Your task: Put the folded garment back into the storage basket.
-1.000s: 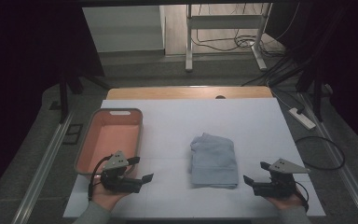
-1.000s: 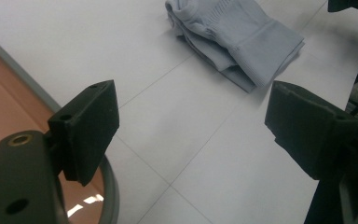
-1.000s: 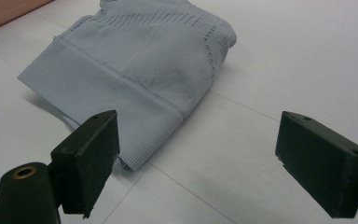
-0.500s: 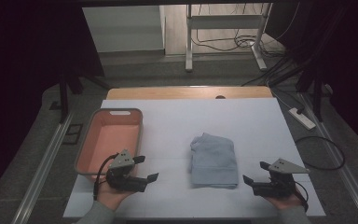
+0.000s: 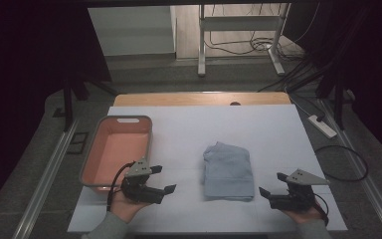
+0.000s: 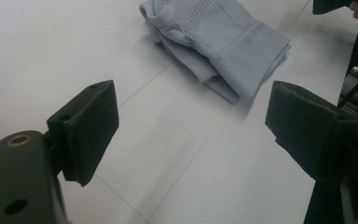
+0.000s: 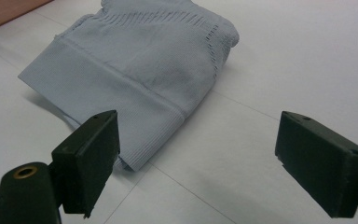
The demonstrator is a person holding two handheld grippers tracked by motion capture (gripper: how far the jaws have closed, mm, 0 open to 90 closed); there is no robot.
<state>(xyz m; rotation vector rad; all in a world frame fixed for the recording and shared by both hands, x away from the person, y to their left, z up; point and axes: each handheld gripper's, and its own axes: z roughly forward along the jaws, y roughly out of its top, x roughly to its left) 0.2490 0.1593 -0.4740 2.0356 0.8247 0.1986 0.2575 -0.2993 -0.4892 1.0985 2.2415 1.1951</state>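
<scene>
Folded light blue sweater (image 5: 228, 171) lies flat near the middle of the white tabletop (image 5: 258, 134), a bit toward the 6 o'clock edge in the high view. Its ribbed hem faces the person's side. Nothing touches it. The left hand-held gripper (image 5: 162, 180) sits at about 8 o'clock from the sweater, held in the person's left hand (image 5: 125, 205). Its jaws are spread wide and hold nothing. In the left gripper view the sweater (image 6: 219, 44) shows up at 12 o'clock, past the two black jaws and well apart from them. The right hand-held gripper (image 5: 273, 185) sits at about 4 o'clock from the sweater, near its corner, held in the person's right hand (image 5: 302, 214). Its jaws are spread wide too, with nothing between them. In the right gripper view the sweater (image 7: 135, 70) lies close, at 11 o'clock, and its hem comes down near one jaw. A pink plastic tub (image 5: 98, 162) stands at 9 o'clock from the sweater, just behind the left hand-held gripper.
</scene>
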